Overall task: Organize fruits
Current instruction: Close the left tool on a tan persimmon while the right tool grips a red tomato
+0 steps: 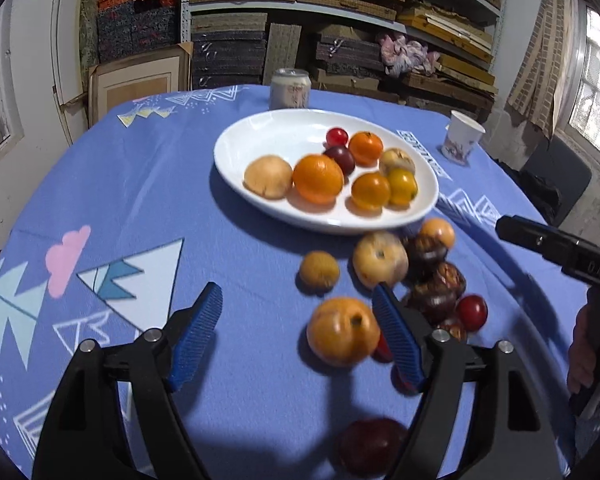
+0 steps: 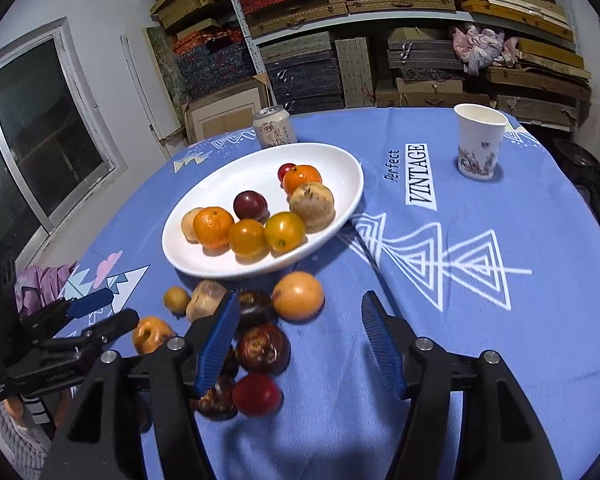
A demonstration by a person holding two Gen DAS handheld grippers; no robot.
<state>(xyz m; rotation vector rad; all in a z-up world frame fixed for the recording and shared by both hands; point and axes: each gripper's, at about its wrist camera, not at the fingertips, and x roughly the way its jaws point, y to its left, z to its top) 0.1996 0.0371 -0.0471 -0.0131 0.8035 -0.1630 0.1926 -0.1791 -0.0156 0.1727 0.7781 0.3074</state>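
"Perfect VINTAGE" printed on blue tablecloth [image 2: 460, 240], Chinese characters on can [image 2: 274, 128]

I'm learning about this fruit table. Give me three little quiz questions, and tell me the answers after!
1. True or false: the white plate already has fruit on it.
2. Which stands nearer the paper cup in the right wrist view: (a) the drink can, (b) the word VINTAGE printed on the blue tablecloth?
3. Fill in: the left hand-held gripper and the right hand-held gripper are both ____, holding nothing.

Key: 1. True; oranges, yellow tomatoes and a dark plum lie on it, while more fruit waits on the cloth beside it. 2. (b). 3. open.
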